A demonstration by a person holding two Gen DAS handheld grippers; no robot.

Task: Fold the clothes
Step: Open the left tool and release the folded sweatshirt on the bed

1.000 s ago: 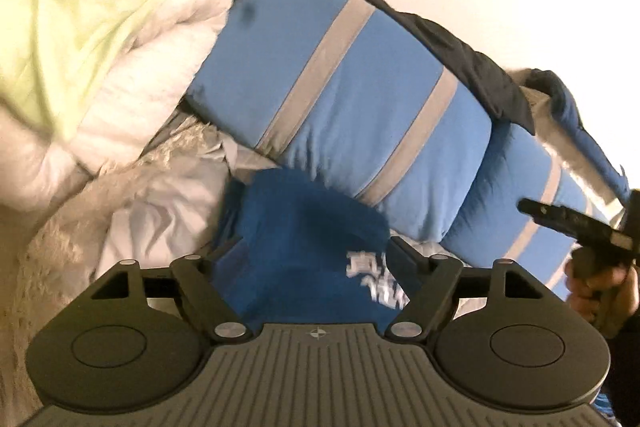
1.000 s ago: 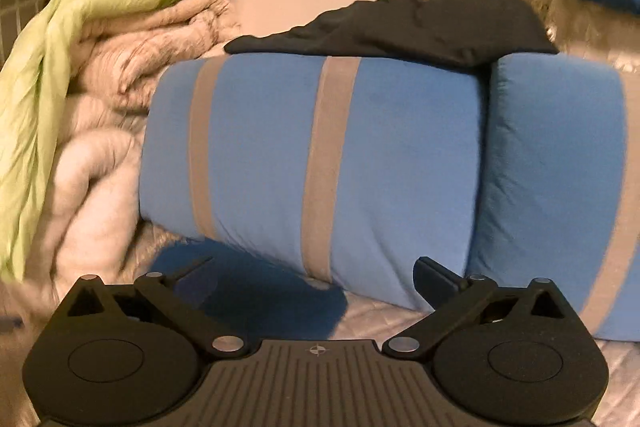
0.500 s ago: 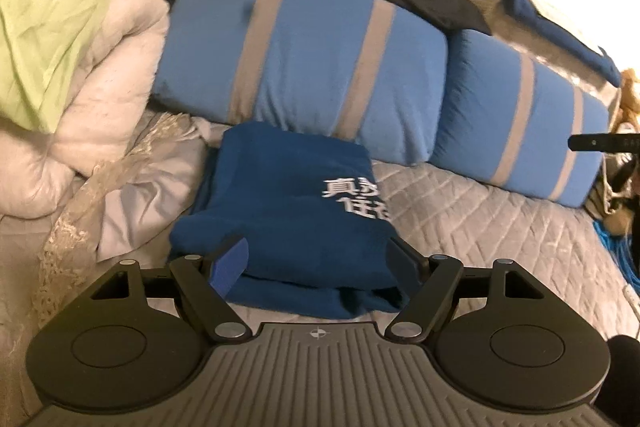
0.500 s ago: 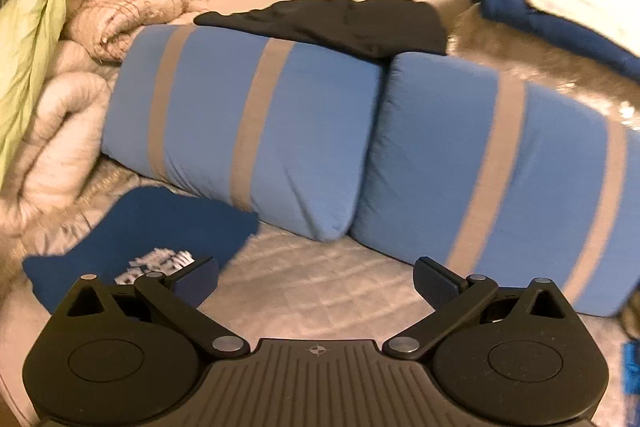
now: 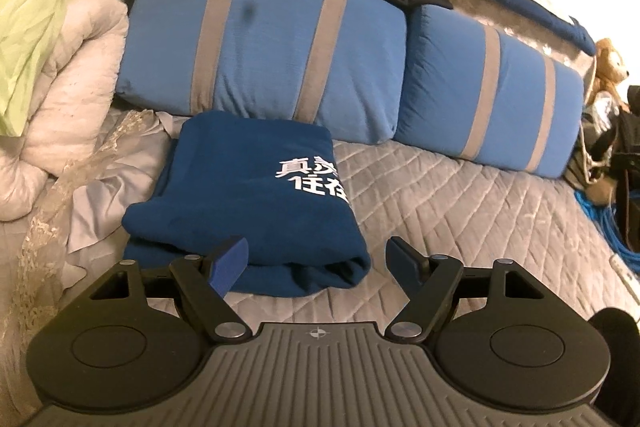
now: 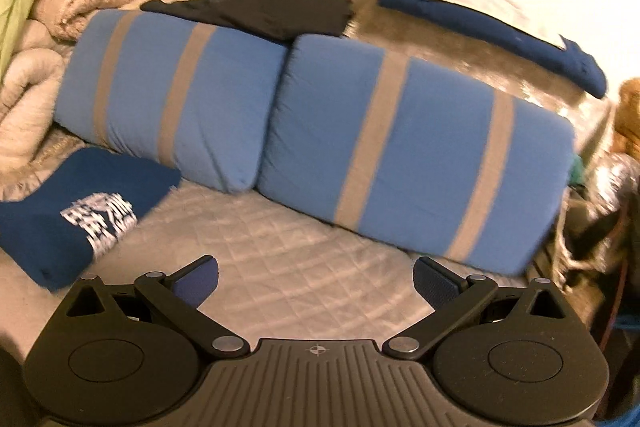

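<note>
A folded dark blue shirt (image 5: pixel 248 203) with white characters lies on the grey quilted bed (image 5: pixel 460 223), in front of the left blue pillow. My left gripper (image 5: pixel 318 259) is open and empty, just short of the shirt's near edge. In the right wrist view the same shirt (image 6: pixel 76 211) lies at the far left. My right gripper (image 6: pixel 316 277) is open and empty above bare quilt (image 6: pixel 288 251), to the right of the shirt.
Two blue pillows with grey stripes (image 5: pixel 264 43) (image 6: pixel 412 151) lean against the wall. A black garment (image 6: pixel 256 11) lies on top of them and a dark blue one (image 6: pixel 492 27) behind. Piled blankets (image 5: pixel 52 47) stand at the left. A plush toy (image 5: pixel 610 63) and clutter are at the right.
Both grippers have pulled back from the pillows and the folded shirt. The left one was over the shirt and now sits before its near edge. The right view has swung rightwards.
</note>
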